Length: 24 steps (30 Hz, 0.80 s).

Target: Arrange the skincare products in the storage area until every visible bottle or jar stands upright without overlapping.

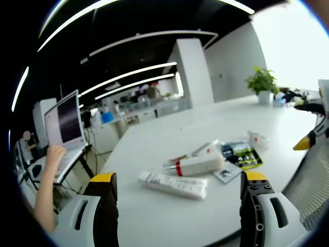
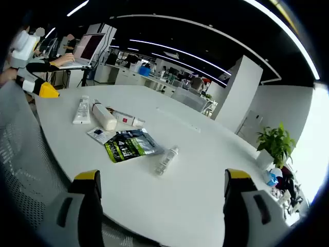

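Left gripper (image 1: 177, 188) and right gripper (image 2: 160, 188) are held with jaws spread wide, nothing between them, above the near edge of the white table (image 2: 205, 154). The skincare items are seen lying flat in a cluster near that edge: a white tube (image 1: 175, 185), a red-banded white bottle (image 1: 198, 165), a green-black sachet (image 2: 128, 144) and a small clear bottle (image 2: 166, 160). A potted plant (image 2: 276, 144) stands at the far edge.

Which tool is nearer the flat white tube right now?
Left. The left tool is right in front of the flat white tube, which lies between its open jaws' line. The right tool sits farther back, past the green packet.
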Each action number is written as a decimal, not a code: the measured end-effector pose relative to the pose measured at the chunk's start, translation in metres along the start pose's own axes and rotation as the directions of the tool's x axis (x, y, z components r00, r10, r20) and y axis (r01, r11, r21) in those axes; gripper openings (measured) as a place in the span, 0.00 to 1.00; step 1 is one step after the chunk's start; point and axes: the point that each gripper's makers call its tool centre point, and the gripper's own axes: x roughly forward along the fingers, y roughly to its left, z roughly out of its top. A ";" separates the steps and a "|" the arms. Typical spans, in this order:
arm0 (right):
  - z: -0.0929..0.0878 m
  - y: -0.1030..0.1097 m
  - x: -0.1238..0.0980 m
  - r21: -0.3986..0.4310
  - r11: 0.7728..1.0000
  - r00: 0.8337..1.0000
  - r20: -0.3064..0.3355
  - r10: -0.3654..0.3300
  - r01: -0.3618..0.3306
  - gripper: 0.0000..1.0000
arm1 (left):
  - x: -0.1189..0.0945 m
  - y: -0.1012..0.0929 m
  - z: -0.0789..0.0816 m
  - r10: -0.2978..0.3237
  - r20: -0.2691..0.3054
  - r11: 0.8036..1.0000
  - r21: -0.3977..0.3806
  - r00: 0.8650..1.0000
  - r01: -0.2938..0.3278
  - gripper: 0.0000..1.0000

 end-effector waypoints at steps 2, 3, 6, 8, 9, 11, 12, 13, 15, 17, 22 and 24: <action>0.006 -0.002 -0.001 0.005 1.000 0.999 0.041 -0.010 0.010 1.00 | 0.000 0.000 0.000 -0.003 0.006 1.000 -0.008 1.000 0.003 0.97; 0.009 -0.004 -0.003 0.042 0.999 0.998 0.066 -0.018 0.015 1.00 | 0.000 0.000 0.001 -0.001 0.010 1.000 -0.006 1.000 0.001 0.97; 0.007 -0.001 -0.003 0.028 1.000 0.999 0.049 0.000 -0.001 1.00 | 0.001 0.002 0.001 0.007 0.013 1.000 -0.003 1.000 -0.007 0.97; 0.006 0.003 -0.002 0.031 0.999 0.999 0.043 0.018 -0.020 0.99 | 0.000 0.003 0.001 0.015 0.014 1.000 -0.005 1.000 -0.015 0.97; 0.007 0.002 -0.003 0.043 0.999 0.998 0.054 0.016 -0.019 0.97 | 0.000 0.003 0.001 0.016 0.014 1.000 -0.004 1.000 -0.016 0.97; 0.010 0.002 -0.004 0.035 0.999 0.998 0.065 0.016 -0.019 0.92 | 0.000 0.003 0.003 0.014 0.025 1.000 -0.003 1.000 -0.014 0.97; 0.009 0.003 -0.004 0.027 0.999 0.998 0.064 0.022 -0.023 0.92 | 0.000 0.004 0.003 0.017 0.026 1.000 -0.005 1.000 -0.017 0.97; 0.010 0.005 -0.003 0.027 0.999 0.997 0.063 0.032 -0.033 0.95 | 0.000 0.004 0.002 0.020 0.020 1.000 -0.004 1.000 -0.020 0.97; 0.005 0.010 -0.002 0.053 0.997 0.998 0.040 0.058 -0.060 1.00 | 0.001 0.007 0.000 0.019 0.013 1.000 -0.001 1.000 -0.019 0.97; 0.003 0.009 -0.002 0.054 0.997 0.998 0.024 0.050 -0.052 0.99 | 0.001 0.007 -0.002 0.019 0.001 1.000 -0.001 1.000 -0.019 0.97; 0.005 0.010 -0.002 0.052 0.997 0.998 0.030 0.055 -0.056 1.00 | 0.001 0.005 0.000 0.008 0.007 1.000 -0.002 1.000 -0.008 0.97; 0.005 0.011 -0.002 0.050 0.997 0.998 0.029 0.060 -0.062 1.00 | 0.000 0.006 0.000 0.016 0.008 1.000 -0.003 1.000 -0.016 0.97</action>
